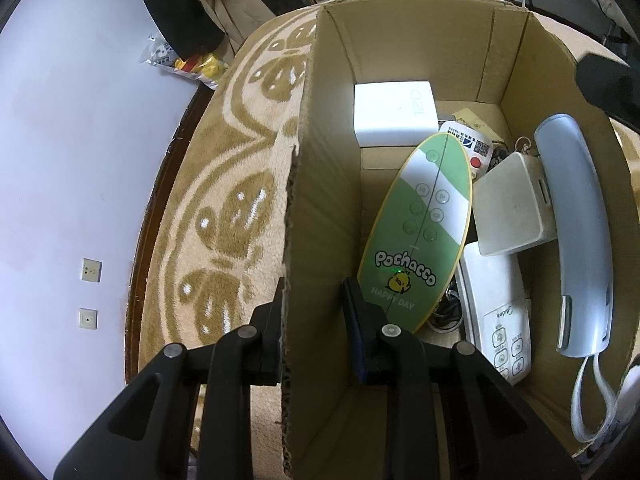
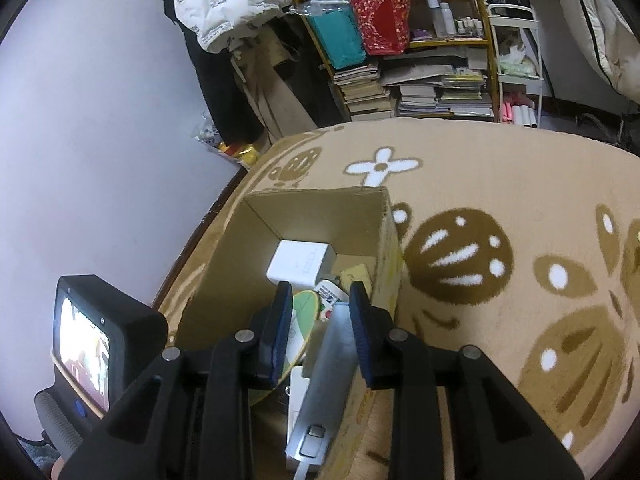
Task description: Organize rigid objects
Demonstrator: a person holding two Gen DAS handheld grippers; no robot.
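An open cardboard box (image 1: 412, 12) stands on the carpet. Inside lie a white cube (image 1: 392, 114), a green oval Pochacco board (image 1: 420, 232), a beige square device (image 1: 516, 208), a white Midea remote (image 1: 496, 320) and a pale blue curved handset (image 1: 576, 232) along the right wall. My left gripper (image 1: 314, 312) is open and straddles the box's left wall, one finger outside and one inside. My right gripper (image 2: 322, 312) hovers open over the box (image 2: 316, 194), above the handset (image 2: 324, 360) and holding nothing.
A beige carpet with brown and white patterns (image 2: 500, 200) lies around the box. A lilac wall (image 1: 60, 160) with two sockets is close on the left. Shelves with stacked books and bags (image 2: 400, 80) and hanging clothes stand at the back.
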